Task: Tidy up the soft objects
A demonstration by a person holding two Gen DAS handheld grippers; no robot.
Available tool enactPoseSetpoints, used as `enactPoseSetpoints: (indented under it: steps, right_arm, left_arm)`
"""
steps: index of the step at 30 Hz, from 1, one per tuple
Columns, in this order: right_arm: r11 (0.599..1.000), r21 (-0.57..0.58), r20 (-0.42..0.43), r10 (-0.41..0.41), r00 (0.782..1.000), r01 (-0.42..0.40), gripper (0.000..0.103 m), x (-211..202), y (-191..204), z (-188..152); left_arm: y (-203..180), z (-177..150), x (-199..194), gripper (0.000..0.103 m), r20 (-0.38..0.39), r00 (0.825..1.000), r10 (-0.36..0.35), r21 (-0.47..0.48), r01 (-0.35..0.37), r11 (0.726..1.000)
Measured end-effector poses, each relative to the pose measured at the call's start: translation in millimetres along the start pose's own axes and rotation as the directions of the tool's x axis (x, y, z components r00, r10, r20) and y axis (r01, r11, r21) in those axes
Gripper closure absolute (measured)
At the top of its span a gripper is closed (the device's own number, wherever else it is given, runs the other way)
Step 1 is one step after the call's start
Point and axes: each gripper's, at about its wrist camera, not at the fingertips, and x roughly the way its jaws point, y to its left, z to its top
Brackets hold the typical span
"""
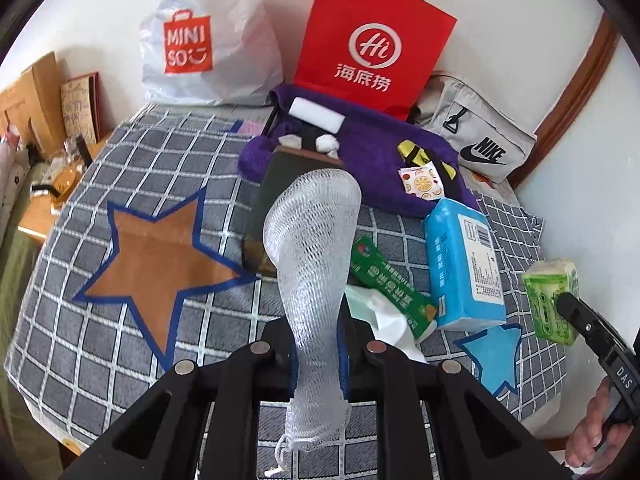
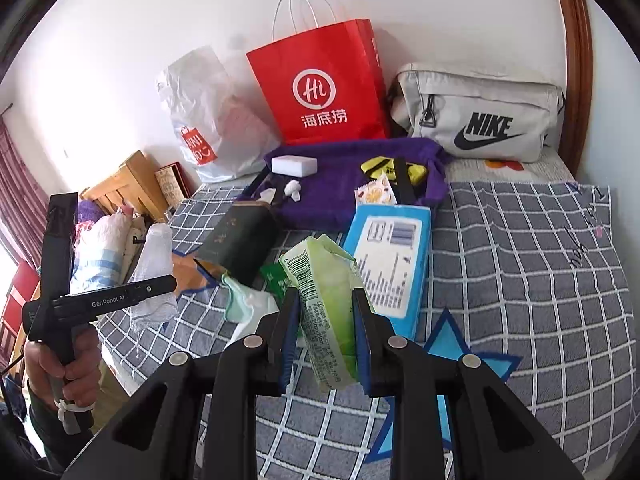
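Note:
My left gripper [image 1: 318, 354] is shut on a white mesh net pouch [image 1: 314, 248], held upright above the checked bedspread [image 1: 120, 344]; the pouch also shows in the right wrist view [image 2: 154, 276]. My right gripper [image 2: 326, 320] is shut on a green tissue pack [image 2: 326, 300], lifted above the bed; the pack also shows in the left wrist view [image 1: 554, 300]. A purple towel [image 2: 332, 192] lies at the back with a white block [image 2: 294, 165] and small items on it. A blue tissue pack [image 2: 390, 256], a green packet [image 1: 388, 284] and a dark box [image 2: 240, 240] lie in the middle.
A red paper bag [image 2: 328, 92], a white MINISO plastic bag [image 2: 208, 128] and a grey Nike bag [image 2: 480, 116] stand against the wall at the back. A wooden side table [image 1: 36, 120] with clutter is at the left of the bed.

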Motion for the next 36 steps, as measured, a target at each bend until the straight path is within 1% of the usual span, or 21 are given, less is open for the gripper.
enactPoseSetpoints:
  steps: [2, 8, 14, 19, 22, 28, 30, 34, 36]
  right_arm:
    - [1.0, -0.001, 0.005, 0.003, 1.0, -0.003, 0.078, 1.8, 0.3, 5.4]
    - [1.0, -0.004, 0.004, 0.011, 1.0, -0.011, 0.078, 10.8, -0.1, 18.1]
    - [1.0, -0.015, 0.001, 0.016, 1.0, -0.016, 0.077, 20.4, 0.0, 32.9]
    - [1.0, -0.025, 0.011, 0.019, 1.0, -0.018, 0.077, 28.6, -1.3, 46.0]
    - [0.999, -0.026, 0.016, 0.018, 1.0, -0.018, 0.077, 35.8, -4.1, 53.7]
    - [1.0, -0.005, 0.018, 0.019, 1.0, -0.019, 0.077, 55.0, -11.0, 70.4]
    - [1.0, -0.001, 0.015, 0.023, 1.0, -0.023, 0.077, 61.7, -11.4, 75.0]
    - [1.0, -0.011, 0.009, -0.006, 1.0, 0.007, 0.077, 74.3, -13.6, 83.4]
    - [1.0, -0.011, 0.009, -0.007, 1.0, 0.007, 0.077, 78.9, -16.3, 87.8]
  left_arm:
    - [-2.7, 5.3, -1.7, 0.088, 0.003, 1.0, -0.013, 0.004, 0.013, 1.0]
    - [-4.0, 20.7, -5.2, 0.088, 0.022, 1.0, -0.014, 0.006, 0.014, 1.0]
    - [-6.3, 30.9, 2.3, 0.088, 0.032, 0.999, -0.009, 0.0, 0.009, 1.0]
    - [-9.3, 39.5, 14.8, 0.088, 0.011, 1.0, -0.018, 0.009, 0.018, 1.0]
    - [-9.3, 44.5, 21.6, 0.088, -0.007, 0.999, -0.048, -0.004, 0.048, 0.999]
    - [-14.3, 57.2, 33.5, 0.088, -0.014, 0.999, -0.053, 0.006, 0.053, 0.999]
    - [-15.4, 63.2, 37.6, 0.088, -0.012, 0.999, -0.044, 0.01, 0.045, 0.999]
    - [-18.4, 75.8, 45.0, 0.088, -0.006, 1.0, -0.029, 0.024, 0.029, 0.999]
    - [-20.2, 81.8, 48.3, 0.088, 0.001, 1.0, -0.012, 0.037, 0.012, 0.999]
